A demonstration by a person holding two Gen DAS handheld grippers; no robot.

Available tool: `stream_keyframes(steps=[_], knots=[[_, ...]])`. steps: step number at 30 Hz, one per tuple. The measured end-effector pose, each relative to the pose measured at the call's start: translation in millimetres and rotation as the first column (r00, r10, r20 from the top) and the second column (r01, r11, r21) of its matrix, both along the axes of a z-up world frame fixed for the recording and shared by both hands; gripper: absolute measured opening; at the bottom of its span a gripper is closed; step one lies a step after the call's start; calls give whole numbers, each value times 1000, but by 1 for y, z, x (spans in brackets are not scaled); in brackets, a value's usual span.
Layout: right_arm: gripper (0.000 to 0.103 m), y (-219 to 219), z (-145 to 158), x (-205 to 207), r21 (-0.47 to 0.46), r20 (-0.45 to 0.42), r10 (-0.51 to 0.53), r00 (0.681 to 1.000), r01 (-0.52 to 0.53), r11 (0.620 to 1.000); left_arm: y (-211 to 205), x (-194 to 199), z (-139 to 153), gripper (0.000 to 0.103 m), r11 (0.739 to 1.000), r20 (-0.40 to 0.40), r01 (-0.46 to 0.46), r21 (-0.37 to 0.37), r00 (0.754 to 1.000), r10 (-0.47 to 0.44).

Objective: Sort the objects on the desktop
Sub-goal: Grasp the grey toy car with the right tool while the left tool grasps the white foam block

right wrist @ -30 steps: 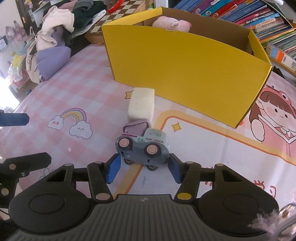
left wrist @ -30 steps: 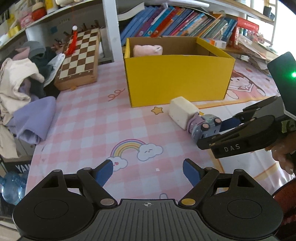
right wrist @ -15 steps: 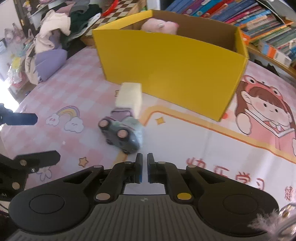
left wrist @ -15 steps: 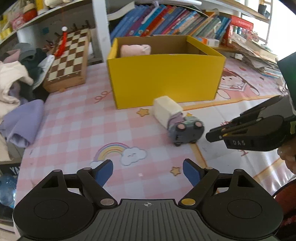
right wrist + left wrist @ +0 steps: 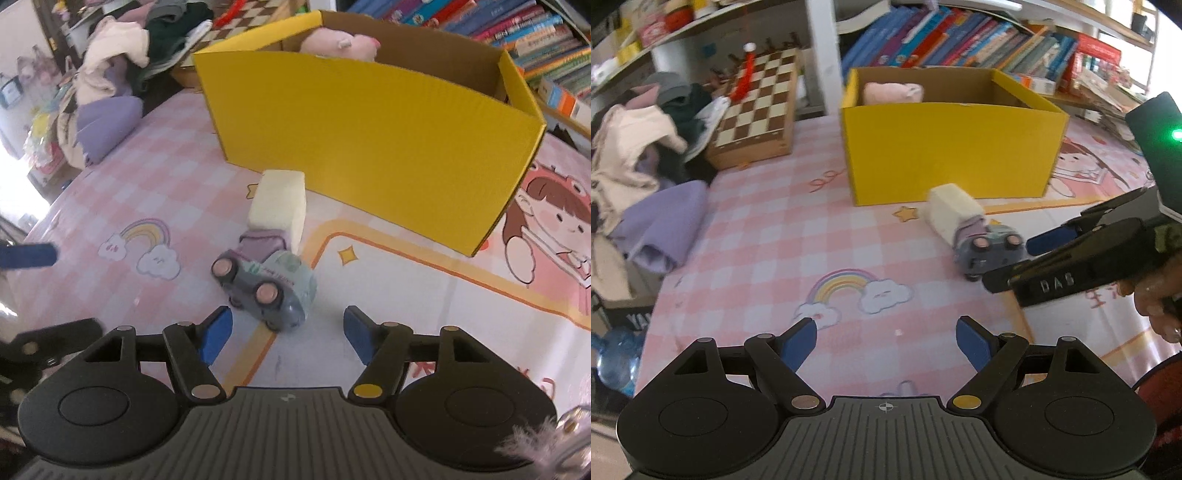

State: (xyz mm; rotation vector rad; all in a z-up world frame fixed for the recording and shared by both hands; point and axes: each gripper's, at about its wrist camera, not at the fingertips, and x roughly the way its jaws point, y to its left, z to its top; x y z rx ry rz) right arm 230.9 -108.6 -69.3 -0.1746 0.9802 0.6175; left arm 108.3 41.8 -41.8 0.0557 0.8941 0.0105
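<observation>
A glossy, smooth plastic mat (image 5: 424,295) was seen beneath a matt yellow cardboard box (image 5: 369,140). The toy car (image 5: 269,288) appeared as smooth plastic, the pale block (image 5: 277,203) as soft, matt foam.

Left gripper (image 5: 885,341): matte black body with a ribbed grey-black centre plate bearing a small crosshair mark, two round black side discs, angular black linkage arms, one silver and one yellow pivot cap, and blue pads (image 5: 799,341) on the fingers. Right gripper (image 5: 286,332): the same build; its black side carried raised "DAS" lettering, and a green light glowed on its housing.
</observation>
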Motion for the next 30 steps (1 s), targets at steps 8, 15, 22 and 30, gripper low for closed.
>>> stream_keyframes(steps=[8, 15, 22, 30], knots=[[45, 13, 1, -7, -48, 45, 94, 995, -92, 995, 8, 2, 0, 85, 999, 0, -45, -9, 999, 45], [41, -8, 12, -18, -70, 67, 102, 993, -97, 993, -11, 17, -5, 85, 999, 0, 28, -33, 1000, -28], [39, -33, 17, -19, -80, 95, 49, 994, -42, 996, -31, 35, -13, 85, 995, -13, 81, -56, 997, -81], [39, -62, 15, -12, -97, 92, -13, 996, 22, 995, -46, 61, -18, 85, 994, -3, 91, -59, 996, -92]])
